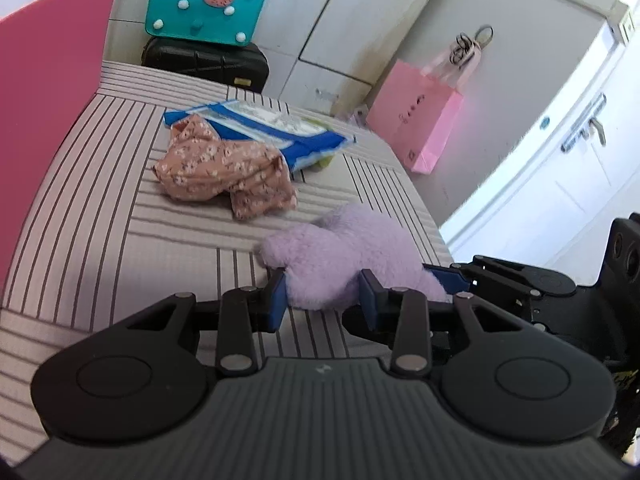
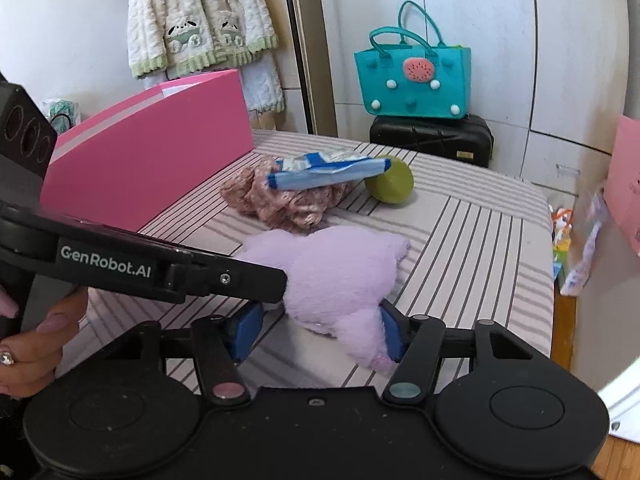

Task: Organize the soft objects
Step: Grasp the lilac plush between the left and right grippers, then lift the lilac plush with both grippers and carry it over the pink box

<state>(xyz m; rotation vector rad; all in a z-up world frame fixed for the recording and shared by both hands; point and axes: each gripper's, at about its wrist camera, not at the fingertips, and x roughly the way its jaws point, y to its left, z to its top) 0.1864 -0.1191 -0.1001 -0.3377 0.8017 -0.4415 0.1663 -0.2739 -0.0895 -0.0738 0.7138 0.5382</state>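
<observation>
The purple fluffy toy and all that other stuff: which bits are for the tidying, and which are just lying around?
For tidying: purple plush toy, floral cloth, pink box.

Just around: blue packet, green ball, teal bag, black case, pink gift bag.

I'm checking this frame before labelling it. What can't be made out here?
- Pink box inside: hidden by its own wall, both views.
- Green round thing: the blue packet covers it in the left view.
- Right claw grip on the purple plush: near pad's contact unclear.
- Left claw: fur hides pad contact.
</observation>
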